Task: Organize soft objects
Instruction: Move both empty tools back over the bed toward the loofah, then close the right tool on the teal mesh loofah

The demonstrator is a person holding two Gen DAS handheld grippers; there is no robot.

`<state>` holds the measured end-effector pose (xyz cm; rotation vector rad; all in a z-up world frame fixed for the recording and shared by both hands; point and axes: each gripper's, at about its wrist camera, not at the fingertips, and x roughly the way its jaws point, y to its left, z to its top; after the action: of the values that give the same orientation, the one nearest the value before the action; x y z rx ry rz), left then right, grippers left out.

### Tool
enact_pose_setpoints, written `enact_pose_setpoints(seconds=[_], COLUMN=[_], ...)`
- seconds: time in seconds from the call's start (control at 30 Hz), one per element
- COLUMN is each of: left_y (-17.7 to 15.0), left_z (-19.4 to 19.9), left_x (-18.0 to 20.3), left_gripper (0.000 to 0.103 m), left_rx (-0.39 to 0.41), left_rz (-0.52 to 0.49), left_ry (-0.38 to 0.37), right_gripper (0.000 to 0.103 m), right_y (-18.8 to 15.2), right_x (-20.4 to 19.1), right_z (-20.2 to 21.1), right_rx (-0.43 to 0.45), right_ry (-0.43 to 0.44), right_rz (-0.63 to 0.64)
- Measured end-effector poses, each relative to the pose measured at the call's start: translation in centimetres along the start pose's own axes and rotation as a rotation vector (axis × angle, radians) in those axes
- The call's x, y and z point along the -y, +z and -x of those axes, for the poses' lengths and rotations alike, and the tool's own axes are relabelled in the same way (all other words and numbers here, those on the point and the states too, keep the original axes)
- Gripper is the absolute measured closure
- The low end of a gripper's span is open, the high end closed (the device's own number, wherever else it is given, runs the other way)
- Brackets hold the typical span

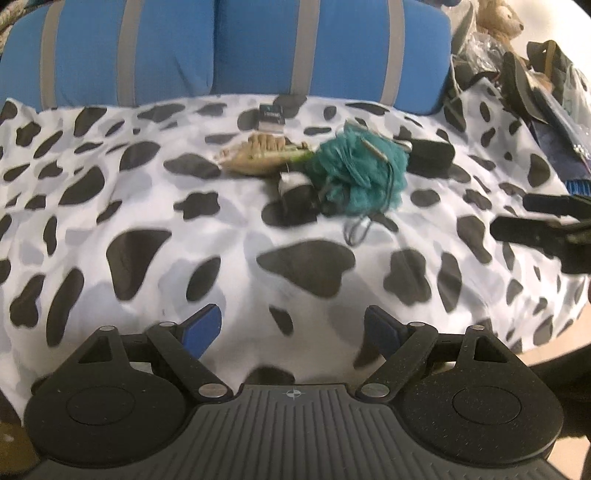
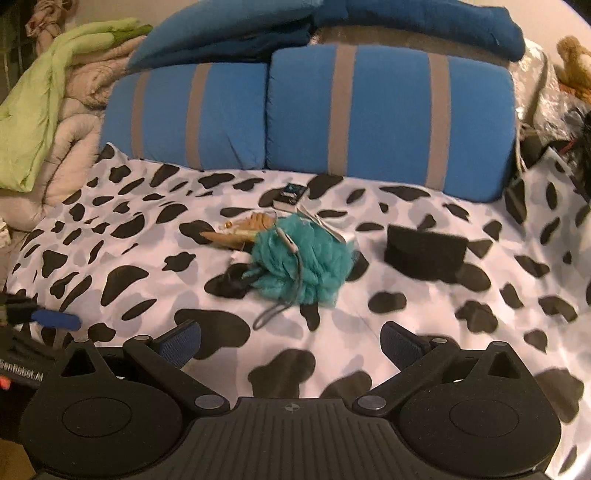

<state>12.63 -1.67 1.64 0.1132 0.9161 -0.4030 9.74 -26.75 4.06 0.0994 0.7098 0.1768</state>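
A teal mesh bath pouf (image 1: 360,170) (image 2: 301,258) lies in the middle of a cow-print bedspread (image 1: 147,206) (image 2: 461,325), with a grey cord across it. Beside it lie a tan knitted item (image 1: 255,153) (image 2: 245,230), a dark sock (image 1: 295,192) (image 2: 232,280), a black sponge block (image 1: 430,155) (image 2: 424,253) and a small dark box (image 1: 271,116) (image 2: 290,195). My left gripper (image 1: 293,326) is open and empty, well short of the pile. My right gripper (image 2: 291,341) is open and empty, also short of it; it shows at the right edge of the left wrist view (image 1: 543,221).
Two blue pillows with grey stripes (image 1: 221,48) (image 2: 314,110) stand behind the pile. Folded green and beige blankets (image 2: 48,103) are at far left. A tan plush toy (image 1: 498,18) (image 2: 572,62) and cluttered bags (image 1: 535,85) are at far right.
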Motion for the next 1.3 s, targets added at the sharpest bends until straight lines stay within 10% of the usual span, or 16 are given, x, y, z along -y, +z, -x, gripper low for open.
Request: enact_pose_setpoints(seconds=[0.33, 0.97, 1.3], left_y=[2.0, 5.2, 6.4], left_z=[-2.7, -4.6, -5.6], left_x=[-1.0, -1.0, -1.8], left_gripper=[0.018, 0.018, 0.018], left_rx=[0.014, 0.006, -0.02], left_rz=[-0.011, -0.026, -0.006], left_ry=[0.017, 0.011, -0.001], right_gripper=[0.008, 0.068, 0.076], right_y=[1.1, 4.0, 5.6], right_x=[-0.2, -0.8, -1.5], right_z=[-2.3, -8.9, -11.7], right_rx=[0.015, 0.001, 0.011], right_ry=[0.026, 0.036, 0.03], right_rz=[0.067, 0.224, 0.295])
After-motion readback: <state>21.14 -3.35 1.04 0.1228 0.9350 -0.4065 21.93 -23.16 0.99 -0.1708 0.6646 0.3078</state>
